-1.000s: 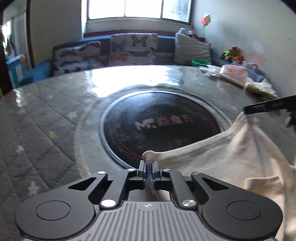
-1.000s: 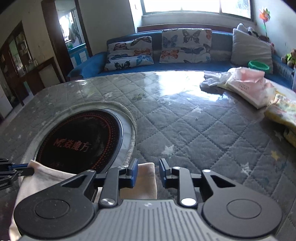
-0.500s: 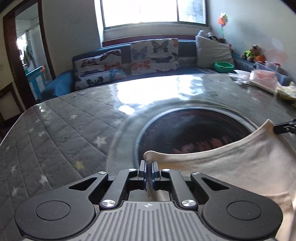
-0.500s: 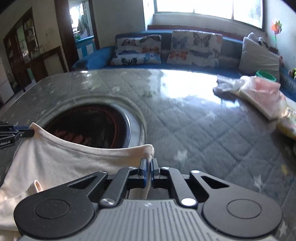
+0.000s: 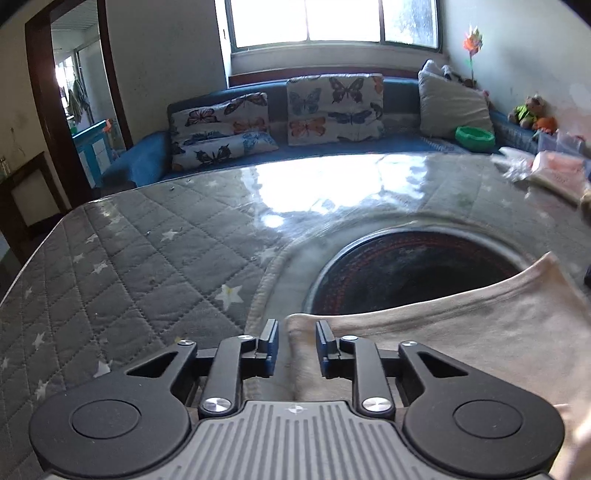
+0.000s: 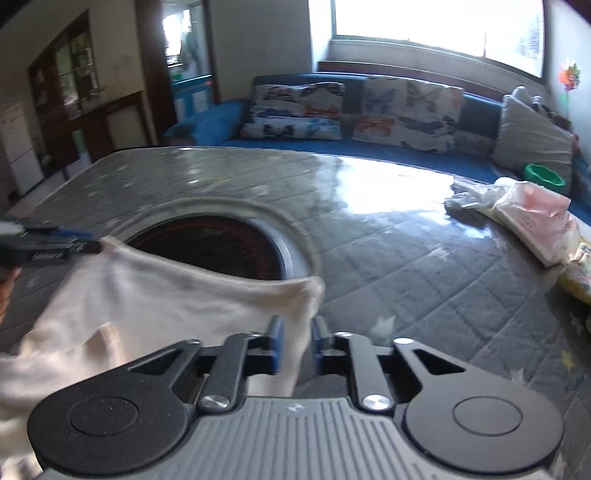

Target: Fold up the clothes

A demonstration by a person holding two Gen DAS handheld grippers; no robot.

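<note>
Cream cloth (image 5: 461, 332) fills the lower right of the left wrist view, its upper hem sagging in a curve across the dark round inset (image 5: 410, 269) in the quilted grey table cover (image 5: 147, 258). One corner of the garment lies at the lower centre of that frame, between the spread fingers of the left gripper (image 5: 296, 345), whose blue pads (image 5: 272, 341) stand apart on either side of the fabric without pressing it. In the right wrist view the same cloth (image 6: 147, 291) spans from the left edge to the lower centre, where another corner sits between the right gripper's (image 6: 297, 345) fingers; these are also parted, with a gap showing beside the fabric. At the left edge of that frame the left gripper's tip (image 6: 55, 245) touches the far corner of the cloth; blur hides its grip there. A blue sofa (image 5: 147, 166) with butterfly cushions (image 5: 334, 107) runs along the top of both frames under a bright window (image 5: 332, 22). A green bowl (image 5: 474, 137) sits at the upper right near a grey pillow (image 5: 452, 103), and bagged items (image 6: 532, 218) lie on the table at the right side of the right wrist view.
</note>
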